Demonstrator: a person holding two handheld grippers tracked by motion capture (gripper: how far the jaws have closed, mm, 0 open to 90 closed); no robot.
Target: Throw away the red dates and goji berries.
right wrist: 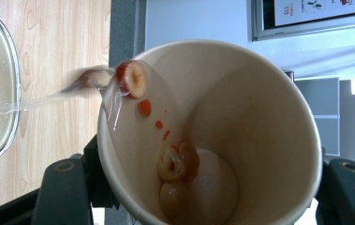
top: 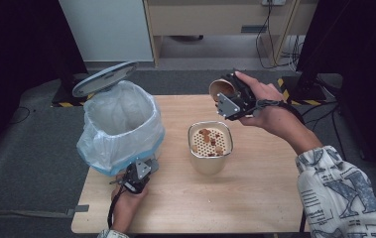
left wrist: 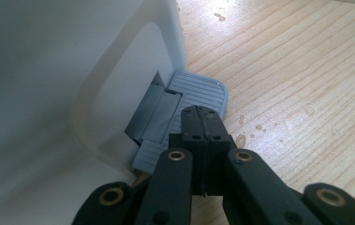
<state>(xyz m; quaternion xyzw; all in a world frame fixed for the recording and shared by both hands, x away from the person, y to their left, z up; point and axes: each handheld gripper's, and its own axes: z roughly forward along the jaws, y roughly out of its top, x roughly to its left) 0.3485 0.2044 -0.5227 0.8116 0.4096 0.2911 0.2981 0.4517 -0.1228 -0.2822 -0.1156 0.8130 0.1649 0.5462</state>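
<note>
The right gripper [top: 226, 97] is clamped around a paper cup [right wrist: 212, 136], its jaws pressing the cup's wall from both sides; the cup is tipped over on its side with its mouth turned toward the left edge of the worktop [top: 255, 198], held in the air above the worktop's far edge. In the right gripper view, slices of reddish fruit [right wrist: 177, 164] cling to the cup's inner wall near its bottom, another slice [right wrist: 132, 77] sits at the lip, and a thin stream of liquid [right wrist: 48, 98] runs from the lip toward the metal-rimmed container at the picture's left. That container, a cream strainer pot [top: 210, 161] with a perforated insert, stands near the middle of the worktop, below the cup and nearer the person; several fruit pieces [top: 208, 135] lie on its holed insert. The left gripper [left wrist: 200, 115] has its jaws fully closed with nothing between them, and their tips press down on the grey foot pedal [left wrist: 203, 91] of a white pedal bin [top: 121, 124], which stands at the worktop's left edge. The bin is lined with a clear plastic bag [top: 148, 139] and its round lid [top: 105, 78] stands raised at the far side. Drops of liquid [left wrist: 259, 127] dot the worktop beside the pedal.
</note>
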